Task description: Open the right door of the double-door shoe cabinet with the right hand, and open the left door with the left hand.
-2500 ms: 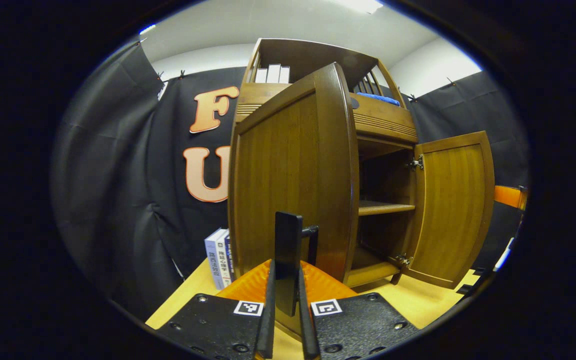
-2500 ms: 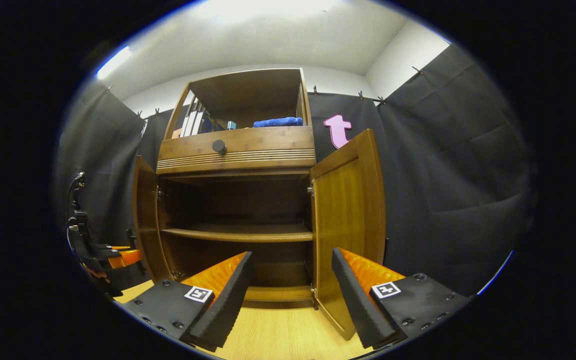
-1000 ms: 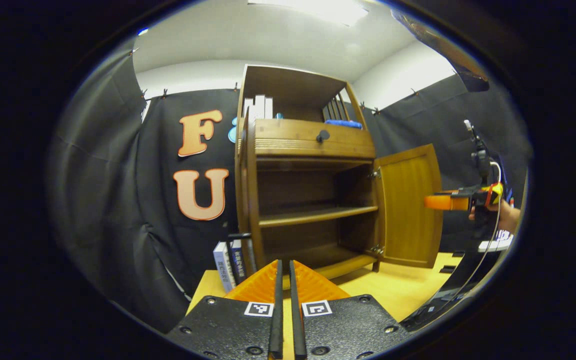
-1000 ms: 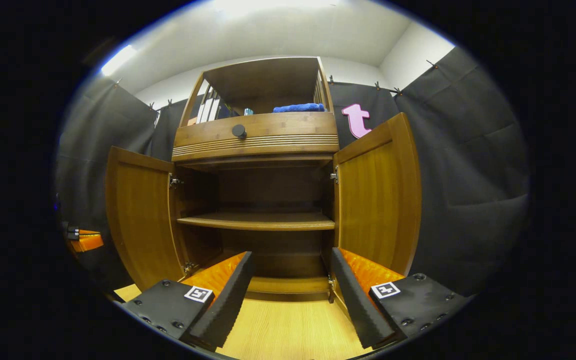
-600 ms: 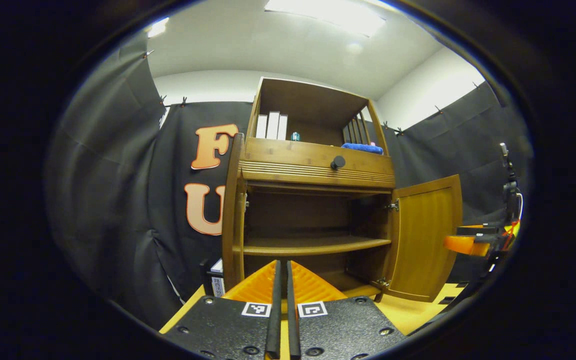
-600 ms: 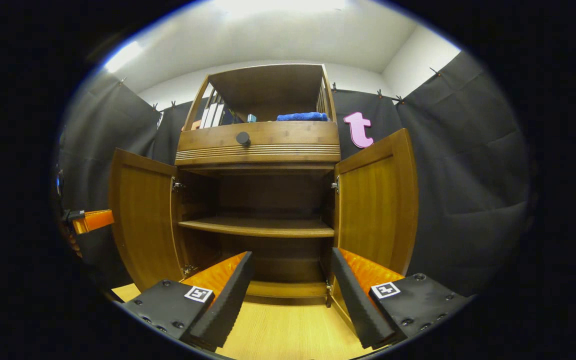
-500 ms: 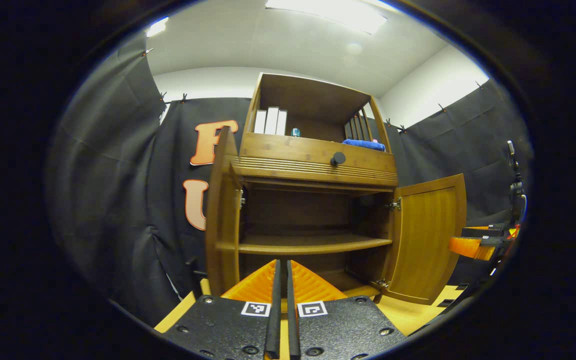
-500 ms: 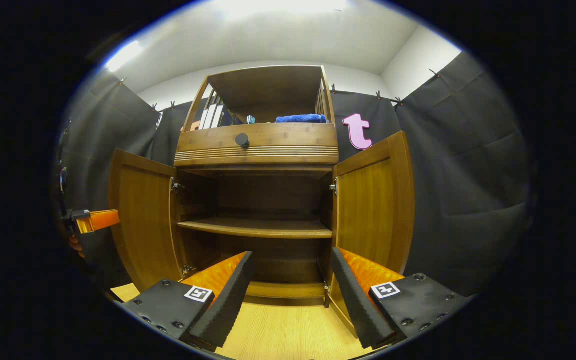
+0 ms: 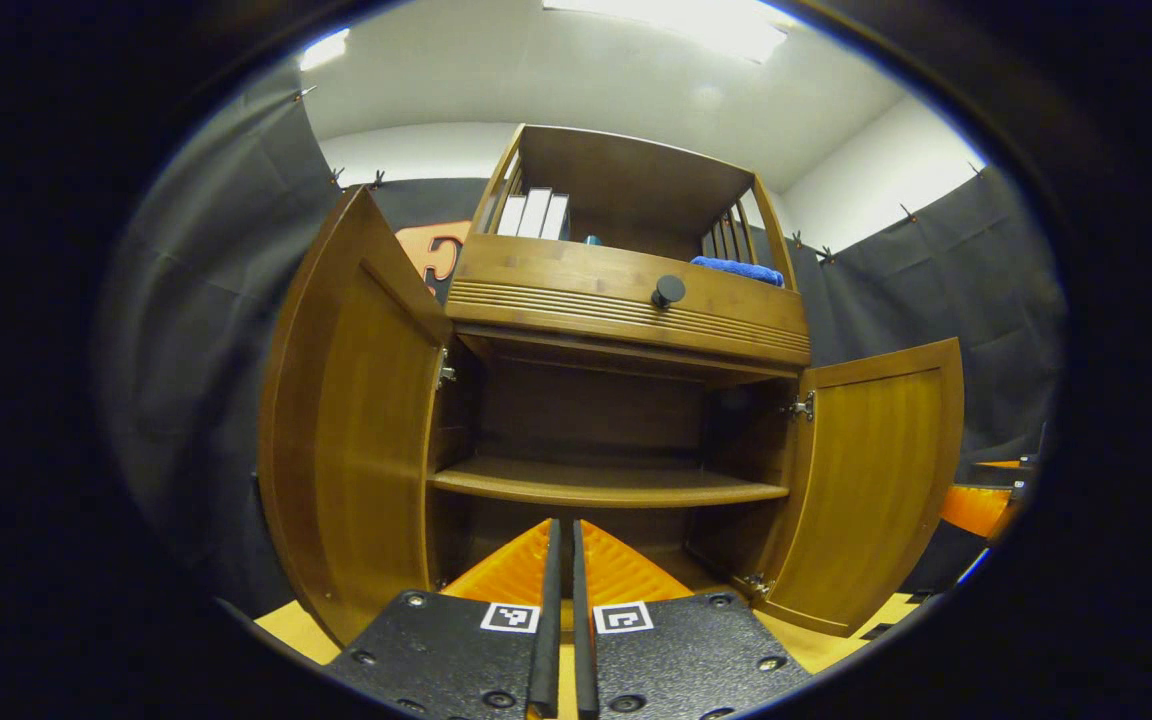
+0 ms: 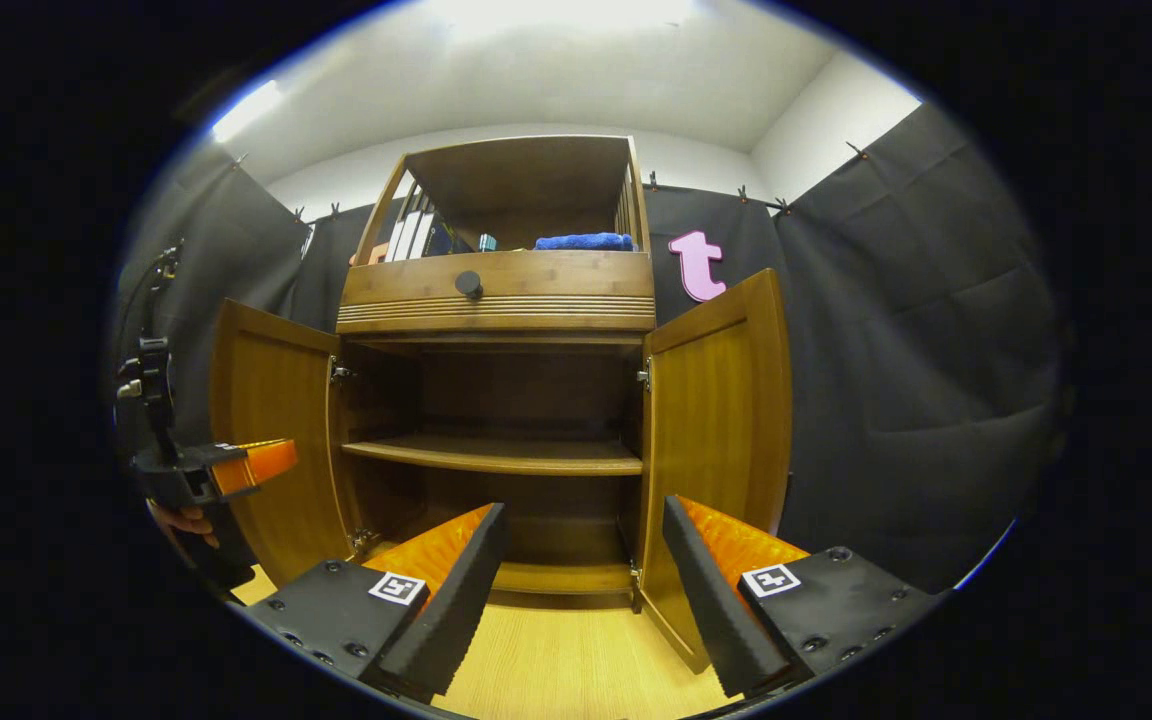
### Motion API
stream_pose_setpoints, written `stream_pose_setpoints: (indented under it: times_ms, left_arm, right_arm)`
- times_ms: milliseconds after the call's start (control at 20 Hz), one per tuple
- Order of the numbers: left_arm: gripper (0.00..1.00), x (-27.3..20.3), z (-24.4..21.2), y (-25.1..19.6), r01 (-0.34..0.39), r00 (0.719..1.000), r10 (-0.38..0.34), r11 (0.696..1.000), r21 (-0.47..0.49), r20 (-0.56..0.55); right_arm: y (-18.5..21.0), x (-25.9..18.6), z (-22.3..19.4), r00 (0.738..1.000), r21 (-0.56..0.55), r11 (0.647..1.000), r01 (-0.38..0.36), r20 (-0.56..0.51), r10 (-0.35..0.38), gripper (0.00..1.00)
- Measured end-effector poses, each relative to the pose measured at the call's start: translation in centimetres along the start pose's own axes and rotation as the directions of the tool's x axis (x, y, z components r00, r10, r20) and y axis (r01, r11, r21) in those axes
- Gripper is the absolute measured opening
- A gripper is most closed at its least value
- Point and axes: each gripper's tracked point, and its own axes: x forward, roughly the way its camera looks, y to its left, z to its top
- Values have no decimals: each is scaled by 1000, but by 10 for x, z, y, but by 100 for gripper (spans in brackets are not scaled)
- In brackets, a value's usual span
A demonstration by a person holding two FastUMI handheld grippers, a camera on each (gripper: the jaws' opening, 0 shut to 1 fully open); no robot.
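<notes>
Brown wooden double-door shoe cabinet (image 9: 626,300) stands on a light wooden table (image 10: 556,665) against the black cloth wall, filling the middle of both views. Left wooden door (image 9: 346,440) swung wide open; right wooden door (image 9: 871,490) open too, both inner faces showing. Inside, a single wooden shelf (image 9: 606,485) sits bare, the back dim and hard to read. Closed wooden drawer (image 9: 626,295) above with a round black knob (image 9: 668,290). Top open compartment holds upright white books (image 9: 534,213), a folded blue cloth (image 9: 736,268) and a small teal item, too small to identify. Left gripper (image 9: 562,600) clenched on nothing, fingers nearly touching, clear of the cabinet. Right gripper (image 10: 584,570) released, fingers wide apart, in front of the cabinet, touching nothing. In the right gripper view the left gripper (image 10: 236,465) sits just beside the left door, cut off at the edge with a hand (image 10: 186,520) partly hidden under it.
</notes>
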Motion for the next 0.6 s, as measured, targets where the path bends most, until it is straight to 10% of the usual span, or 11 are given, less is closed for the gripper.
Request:
stream_pose_setpoints:
  times_ms: [150,350,400,450,500,600]
  left_arm:
    - [7,1,-4,-1,-37,999,37,999,2,3]
    - [34,1,0,2,-85,996,85,996,28,28]
    - [55,1,-2,1,-84,996,83,996,39,23]
    - [51,0,-4,2,-88,996,87,995,44,16]
    - [75,0,-6,3,-87,996,87,995,38,12]
    - [69,-3,-9,3,-82,997,82,997,9,1]
  right_arm:
    - [-7,-4,0,1000,-2,1000,13,4,-13,99]
    - [-13,-7,0,1000,14,1000,27,4,-27,99]
    - [-14,-8,-1,1000,17,999,29,4,-29,99]
    - [-15,-9,-1,1000,20,999,30,5,-30,99]
    - [-16,-9,-2,999,20,999,32,6,-32,99]
    - [-19,-9,-2,999,23,999,36,6,-36,99]
